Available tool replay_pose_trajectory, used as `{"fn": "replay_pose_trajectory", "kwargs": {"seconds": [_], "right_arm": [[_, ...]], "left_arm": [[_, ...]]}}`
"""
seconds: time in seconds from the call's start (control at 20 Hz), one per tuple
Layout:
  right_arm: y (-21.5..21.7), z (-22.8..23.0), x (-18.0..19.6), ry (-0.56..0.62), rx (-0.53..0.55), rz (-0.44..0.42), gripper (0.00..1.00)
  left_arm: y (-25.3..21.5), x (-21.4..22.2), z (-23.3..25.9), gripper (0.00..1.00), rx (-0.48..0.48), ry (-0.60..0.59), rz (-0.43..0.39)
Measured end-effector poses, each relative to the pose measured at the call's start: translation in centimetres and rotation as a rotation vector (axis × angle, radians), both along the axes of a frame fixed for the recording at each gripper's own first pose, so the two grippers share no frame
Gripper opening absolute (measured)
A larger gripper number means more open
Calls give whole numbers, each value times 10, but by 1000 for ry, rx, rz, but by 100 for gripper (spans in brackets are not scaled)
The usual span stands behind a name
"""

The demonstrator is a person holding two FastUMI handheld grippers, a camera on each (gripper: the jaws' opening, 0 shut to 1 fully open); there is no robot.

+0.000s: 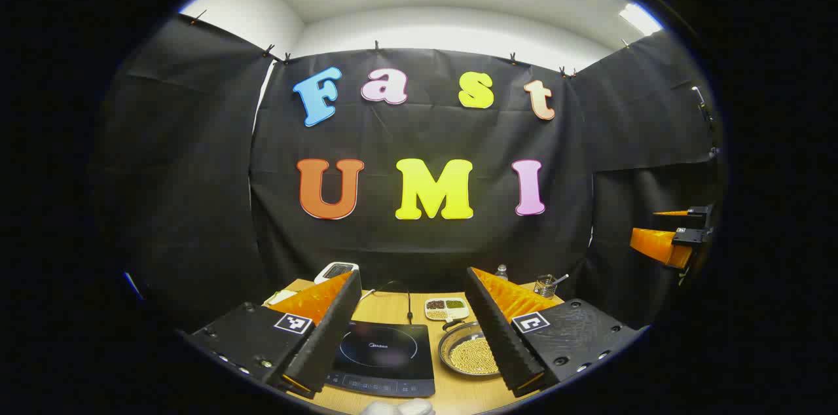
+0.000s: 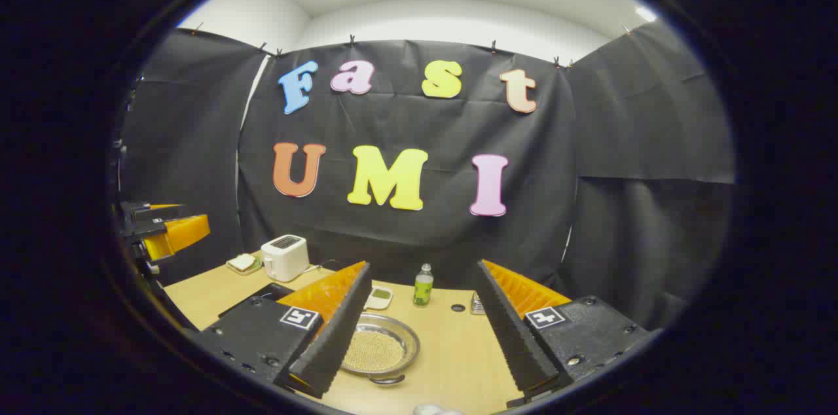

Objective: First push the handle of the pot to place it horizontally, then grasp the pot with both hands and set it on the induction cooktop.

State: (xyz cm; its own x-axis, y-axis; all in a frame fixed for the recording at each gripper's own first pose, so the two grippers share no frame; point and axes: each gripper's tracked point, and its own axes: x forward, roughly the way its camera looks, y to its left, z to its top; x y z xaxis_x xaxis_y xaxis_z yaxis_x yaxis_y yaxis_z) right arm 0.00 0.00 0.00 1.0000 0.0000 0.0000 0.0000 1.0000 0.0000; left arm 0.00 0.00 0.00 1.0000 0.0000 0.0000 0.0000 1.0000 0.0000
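Left gripper view looks down over a wooden table [image 1: 393,304] with the left gripper [image 1: 412,330] held above it, fingers spread wide and holding nothing. Between the fingers lies the black induction cooktop [image 1: 383,356], flat on the table near its front edge. Just to the right of the cooktop, apart from it, sits the pot [image 1: 468,353], a shallow metal pan with pale grains inside; the right finger hides its right rim, and a short dark handle [image 1: 452,323] shows at its far rim. Behind the pot stands a small divided dish [image 1: 446,308], then a bottle [image 1: 501,271] and a wire holder [image 1: 545,285] near the table's back edge. A toaster [image 1: 336,271] stands at the back left.

Right gripper view shows the right gripper [image 2: 422,330] also above the table, fingers spread wide and holding nothing. The pot [image 2: 380,349] lies between them, nearer the left finger, with bare tabletop to its right. The other gripper [image 2: 171,232] hangs at the far left edge, well above the table.
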Motion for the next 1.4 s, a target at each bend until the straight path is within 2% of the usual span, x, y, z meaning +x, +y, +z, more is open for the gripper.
{"fn": "replay_pose_trajectory", "kwargs": {"seconds": [0.05,0.15,0.55,0.75,0.95,1.15,1.2,1.3,1.35,1.4], "right_arm": [[-1,2,0,-4,1,-5,96],[-5,0,-1,-6,4,-17,97],[-5,-19,9,33,10,31,97],[1,-23,11,39,28,30,96],[14,-30,14,28,18,22,97],[38,-56,22,91,34,77,98],[43,-73,22,140,39,94,94],[47,-96,25,201,85,87,43],[55,-107,27,232,117,116,17],[71,-119,28,276,144,189,4]], "left_arm": [[0,1,-1,95,11,1,-6],[-2,2,-4,95,29,9,-13],[-15,4,2,95,46,6,11],[-26,15,-1,95,21,21,-25],[-22,19,-2,95,27,16,-32],[-19,22,-7,95,40,35,-18],[-18,23,-7,95,41,35,-15],[-17,21,-8,96,46,35,-13],[-16,21,-8,96,51,28,-7],[-15,20,-7,96,55,24,-6]]}}
